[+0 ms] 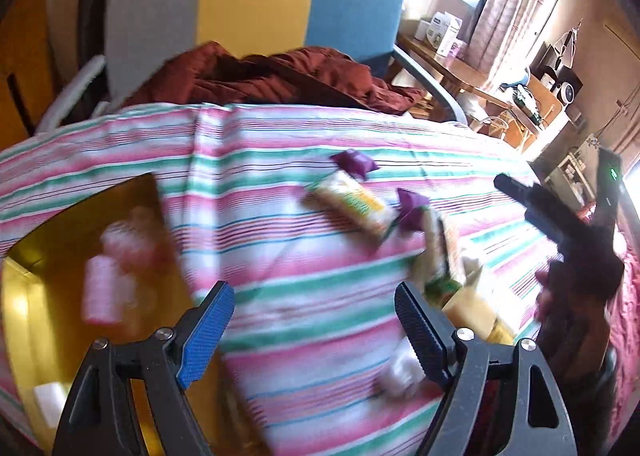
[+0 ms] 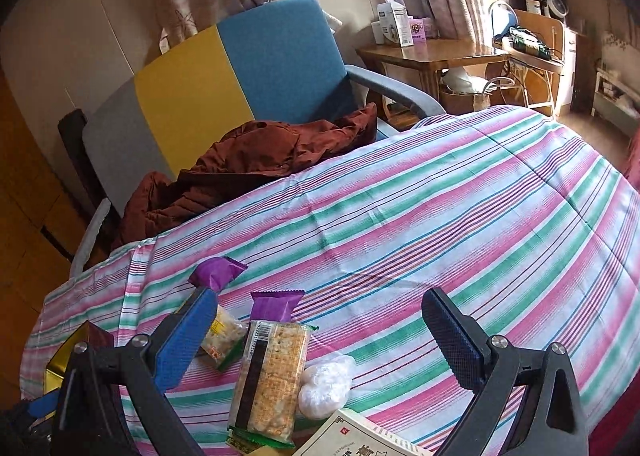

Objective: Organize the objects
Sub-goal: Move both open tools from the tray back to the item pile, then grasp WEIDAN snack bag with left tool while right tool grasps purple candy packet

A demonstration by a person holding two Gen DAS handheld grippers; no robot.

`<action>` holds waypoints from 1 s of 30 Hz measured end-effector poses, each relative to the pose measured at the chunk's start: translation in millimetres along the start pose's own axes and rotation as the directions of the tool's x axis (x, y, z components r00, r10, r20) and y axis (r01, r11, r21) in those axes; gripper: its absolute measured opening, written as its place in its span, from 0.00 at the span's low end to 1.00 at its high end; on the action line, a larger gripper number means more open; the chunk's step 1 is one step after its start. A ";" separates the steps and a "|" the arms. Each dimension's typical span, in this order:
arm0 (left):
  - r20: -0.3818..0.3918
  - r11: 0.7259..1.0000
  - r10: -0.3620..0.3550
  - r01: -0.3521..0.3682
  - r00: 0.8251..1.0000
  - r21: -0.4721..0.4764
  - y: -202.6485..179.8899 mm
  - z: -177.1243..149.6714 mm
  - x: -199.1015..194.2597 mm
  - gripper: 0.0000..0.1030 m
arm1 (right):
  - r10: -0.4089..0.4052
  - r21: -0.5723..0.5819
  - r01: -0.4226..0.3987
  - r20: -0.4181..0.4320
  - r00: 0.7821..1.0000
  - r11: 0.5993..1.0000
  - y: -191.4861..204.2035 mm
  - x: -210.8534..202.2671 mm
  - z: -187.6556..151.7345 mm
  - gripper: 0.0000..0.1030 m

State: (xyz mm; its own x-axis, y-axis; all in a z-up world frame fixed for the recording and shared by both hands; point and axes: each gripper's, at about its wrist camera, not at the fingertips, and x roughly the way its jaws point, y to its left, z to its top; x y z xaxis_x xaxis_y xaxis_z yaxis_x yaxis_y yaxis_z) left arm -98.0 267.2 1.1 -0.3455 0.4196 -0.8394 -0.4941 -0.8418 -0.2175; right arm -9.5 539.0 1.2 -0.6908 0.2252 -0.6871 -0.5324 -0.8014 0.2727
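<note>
Now both grippers, left (image 1: 315, 326) and right (image 2: 320, 340), hold their fingers spread and empty; a cracker packet (image 2: 269, 380) lies between the right fingers, a gold box (image 1: 60, 256) beside the left fingers.

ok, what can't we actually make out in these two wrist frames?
- Pink items in the gold box: left wrist view, motion blur; type unreadable.
- White box: right wrist view, cut off by the bottom edge; print mostly lost.
- Second cracker pack: right wrist view, partly behind the right gripper's blue finger.
- Items by the left gripper's right finger: blurred.
</note>
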 end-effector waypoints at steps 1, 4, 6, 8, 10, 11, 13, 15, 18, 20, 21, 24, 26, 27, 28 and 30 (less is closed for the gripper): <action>-0.007 1.000 -0.004 0.004 1.000 -0.003 -4.0 5.0 7.1 0.81 | 0.006 0.000 -0.006 -0.001 1.000 1.000 0.1 -0.4 0.0 1.00; -0.041 1.000 0.000 -0.001 0.999 -0.010 -17.3 23.0 36.0 0.81 | 0.027 0.009 -0.027 -0.004 1.000 1.000 -0.9 -0.7 1.1 1.00; -0.075 0.999 -0.001 -0.002 0.997 -0.034 -22.4 32.7 58.1 0.81 | 0.037 0.023 -0.037 -0.007 0.999 0.999 -3.3 -1.0 1.6 1.00; -0.097 0.998 0.004 -0.009 0.995 -0.056 -24.5 38.5 77.3 0.81 | 0.050 0.039 -0.050 -0.009 0.999 0.998 -6.0 -1.0 2.3 1.00; -0.130 0.996 0.002 -0.013 0.991 -0.087 -26.9 44.4 98.6 0.81 | 0.060 0.055 -0.059 -0.013 0.998 0.997 -9.3 -1.1 2.5 1.00; -0.138 0.995 0.002 -0.015 0.990 -0.094 -26.5 46.6 106.1 0.81 | 0.065 0.062 -0.064 -0.016 0.998 0.996 -10.5 -1.0 2.7 1.00; -0.156 0.993 0.018 -0.036 0.988 -0.111 -27.3 51.0 123.5 0.81 | 0.077 0.069 -0.075 -0.019 0.997 0.995 -11.5 -0.6 3.0 1.00; -0.166 0.991 0.024 -0.045 0.986 -0.127 -28.9 55.0 137.7 0.81 | 0.085 0.071 -0.083 -0.024 0.996 0.994 -11.4 -0.1 3.2 1.00; -0.167 0.988 0.035 -0.059 0.985 -0.140 -31.6 62.1 150.8 0.81 | 0.095 0.077 -0.092 -0.034 0.995 0.993 -12.0 1.8 2.9 1.00; -0.165 0.987 0.039 -0.064 0.985 -0.150 -33.4 67.2 157.6 0.81 | 0.100 0.083 -0.097 -0.038 0.994 0.992 -12.4 2.5 2.8 1.00; -0.159 0.986 0.049 -0.073 0.986 -0.151 -34.4 70.5 162.2 0.81 | 0.102 0.084 -0.099 -0.039 0.994 0.992 -12.6 2.8 3.1 1.00; -0.163 0.985 0.070 -0.094 0.984 -0.143 -36.2 77.0 176.3 0.81 | 0.105 0.085 -0.102 -0.043 0.993 0.991 -13.1 3.6 3.1 1.00; -0.165 0.988 0.099 -0.116 0.981 -0.098 -38.9 77.8 184.1 0.81 | 0.108 0.076 -0.104 -0.053 0.993 0.992 -12.1 5.0 2.6 1.00; -0.149 0.990 0.115 -0.126 0.982 -0.067 -41.5 75.5 182.8 0.78 | 0.107 0.071 -0.103 -0.058 0.993 0.992 -11.2 5.7 1.9 1.00; -0.144 0.990 0.131 -0.138 0.981 -0.041 -43.1 72.2 181.4 0.72 | 0.107 0.066 -0.102 -0.062 0.992 0.993 -9.7 6.1 1.4 1.00; -0.135 0.988 0.150 -0.152 0.980 -0.009 -41.1 65.1 174.4 0.57 | 0.103 0.049 -0.100 -0.064 0.993 0.994 -7.1 6.0 1.0 1.00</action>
State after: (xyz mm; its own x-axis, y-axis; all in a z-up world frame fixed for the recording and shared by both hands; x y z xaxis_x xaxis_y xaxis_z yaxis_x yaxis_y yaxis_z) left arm -189.9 397.1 -103.9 -0.3048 0.2393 -0.9219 -0.4284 -0.8989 -0.0917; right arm -10.3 546.6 -4.2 -0.7092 0.1049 -0.6971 -0.4836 -0.7919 0.3729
